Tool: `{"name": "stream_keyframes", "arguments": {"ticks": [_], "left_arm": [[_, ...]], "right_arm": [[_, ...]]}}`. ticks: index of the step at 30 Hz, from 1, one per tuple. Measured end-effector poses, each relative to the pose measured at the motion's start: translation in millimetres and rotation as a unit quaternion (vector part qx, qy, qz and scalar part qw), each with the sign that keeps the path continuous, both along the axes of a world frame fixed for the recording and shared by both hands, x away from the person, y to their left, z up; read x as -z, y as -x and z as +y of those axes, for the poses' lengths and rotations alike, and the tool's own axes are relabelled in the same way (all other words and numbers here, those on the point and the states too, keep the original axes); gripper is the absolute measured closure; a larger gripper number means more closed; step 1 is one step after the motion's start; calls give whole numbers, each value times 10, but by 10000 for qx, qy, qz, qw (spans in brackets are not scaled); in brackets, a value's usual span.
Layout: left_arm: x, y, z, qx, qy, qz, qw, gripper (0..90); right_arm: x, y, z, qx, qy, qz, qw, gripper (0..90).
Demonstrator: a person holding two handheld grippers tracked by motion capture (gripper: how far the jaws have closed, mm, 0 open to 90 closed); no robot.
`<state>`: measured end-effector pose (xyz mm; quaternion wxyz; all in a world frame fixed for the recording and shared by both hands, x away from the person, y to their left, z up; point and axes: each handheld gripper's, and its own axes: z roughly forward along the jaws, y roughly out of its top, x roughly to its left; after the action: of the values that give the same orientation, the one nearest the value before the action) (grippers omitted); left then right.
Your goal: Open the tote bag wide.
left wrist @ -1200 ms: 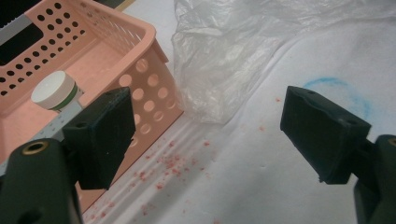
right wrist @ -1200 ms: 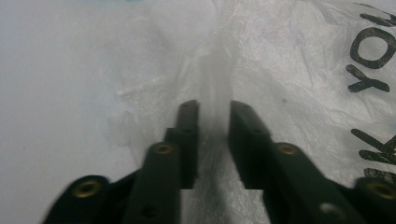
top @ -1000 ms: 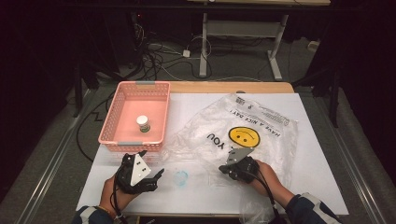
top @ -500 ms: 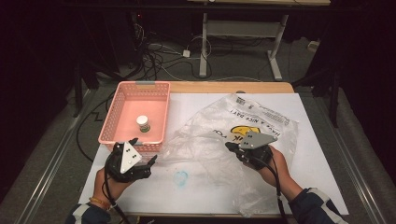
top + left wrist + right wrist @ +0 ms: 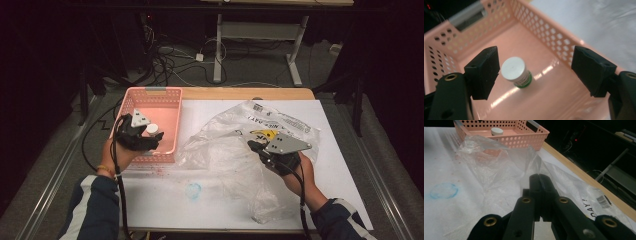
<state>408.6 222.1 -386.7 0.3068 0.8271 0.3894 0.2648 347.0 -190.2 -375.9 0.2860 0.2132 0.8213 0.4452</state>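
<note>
Jaws on my left gripper (image 5: 534, 72) sit wide apart, just been closing a touch, over the little white-capped bottle (image 5: 516, 72) standing in the pink basket (image 5: 167, 107). Right gripper (image 5: 539, 178) is pinched tight on the clear plastic bag (image 5: 235, 150).

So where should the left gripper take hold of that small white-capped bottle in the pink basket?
Grip the bottle across its round body just under the white cap, coming straight down from above. It stands upright on the pink basket floor, away from the perforated walls, and the left gripper already hangs open over it, so a top-down approach probably fits best.
</note>
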Motion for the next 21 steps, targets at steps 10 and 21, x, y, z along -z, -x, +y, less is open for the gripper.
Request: {"name": "stream_keyframes", "arguments": {"ticks": [10, 21], "left_arm": [[194, -662, 0, -288, -624, 1187, 9905, 247], [357, -835, -11, -104, -1111, 1752, 9782, 460]], "right_arm": [[0, -6, -11, -74, 26, -1, 10000, 900], [5, -12, -52, -120, 17, -4, 9999, 900]]}}
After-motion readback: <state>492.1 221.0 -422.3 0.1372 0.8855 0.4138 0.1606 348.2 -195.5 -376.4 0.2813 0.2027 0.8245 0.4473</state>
